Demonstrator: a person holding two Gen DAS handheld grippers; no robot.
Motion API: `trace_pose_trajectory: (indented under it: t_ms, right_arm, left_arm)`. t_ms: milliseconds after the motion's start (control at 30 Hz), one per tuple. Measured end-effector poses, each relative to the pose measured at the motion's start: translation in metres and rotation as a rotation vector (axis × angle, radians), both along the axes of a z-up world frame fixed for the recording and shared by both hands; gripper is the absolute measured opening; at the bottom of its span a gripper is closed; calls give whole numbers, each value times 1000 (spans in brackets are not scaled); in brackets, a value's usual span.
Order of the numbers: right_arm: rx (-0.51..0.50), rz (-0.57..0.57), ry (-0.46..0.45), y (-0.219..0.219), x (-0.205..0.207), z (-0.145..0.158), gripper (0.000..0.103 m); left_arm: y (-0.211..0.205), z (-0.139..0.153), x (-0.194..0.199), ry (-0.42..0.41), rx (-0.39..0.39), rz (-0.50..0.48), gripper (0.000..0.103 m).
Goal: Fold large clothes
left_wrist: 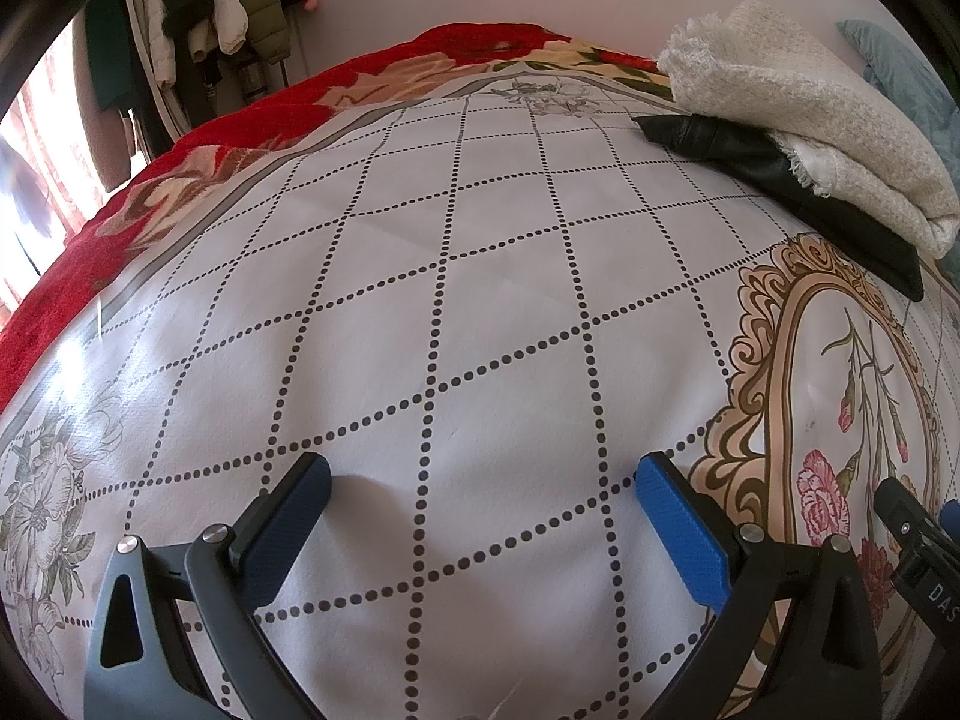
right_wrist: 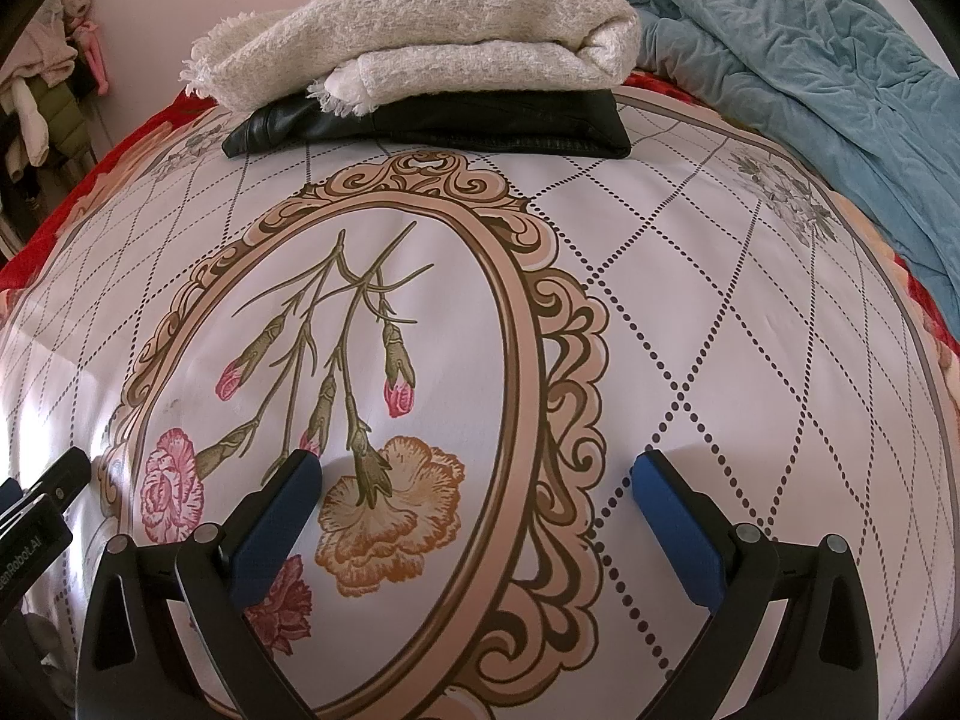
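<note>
Bed sheet (left_wrist: 480, 300) | cream knit (right_wrist: 420, 42) atop black jacket (right_wrist: 480, 120) | left claw (left_wrist: 480, 480), right claw (right_wrist: 474, 474): wide open, empty

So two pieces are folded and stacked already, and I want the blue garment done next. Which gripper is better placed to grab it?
Probably the right gripper. In its view the crumpled blue garment spreads across the upper right, beside the cream knit stacked on the black jacket. The left gripper sees only a sliver of it. Both are open and empty.

White lettering "DAS", cut off by the frame edge, stands on the black right gripper body (left_wrist: 927, 564), right of the left gripper's fingers. Partial lettering "enRobot.AI" stands on the black left gripper body (right_wrist: 27, 534), left of the right gripper's fingers.
</note>
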State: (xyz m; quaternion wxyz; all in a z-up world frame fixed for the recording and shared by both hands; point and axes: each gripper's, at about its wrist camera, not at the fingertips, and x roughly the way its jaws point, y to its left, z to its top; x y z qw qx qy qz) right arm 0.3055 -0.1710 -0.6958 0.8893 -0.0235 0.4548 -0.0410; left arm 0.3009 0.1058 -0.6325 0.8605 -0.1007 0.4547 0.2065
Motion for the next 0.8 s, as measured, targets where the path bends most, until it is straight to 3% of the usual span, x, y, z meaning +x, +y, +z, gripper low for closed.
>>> trace_pose_trajectory:
  t_ms: [800]
  right_arm:
    - [-1,1,-2,0,0,0,103]
  left_arm:
    - [0,1,-3,3,4,-4,103]
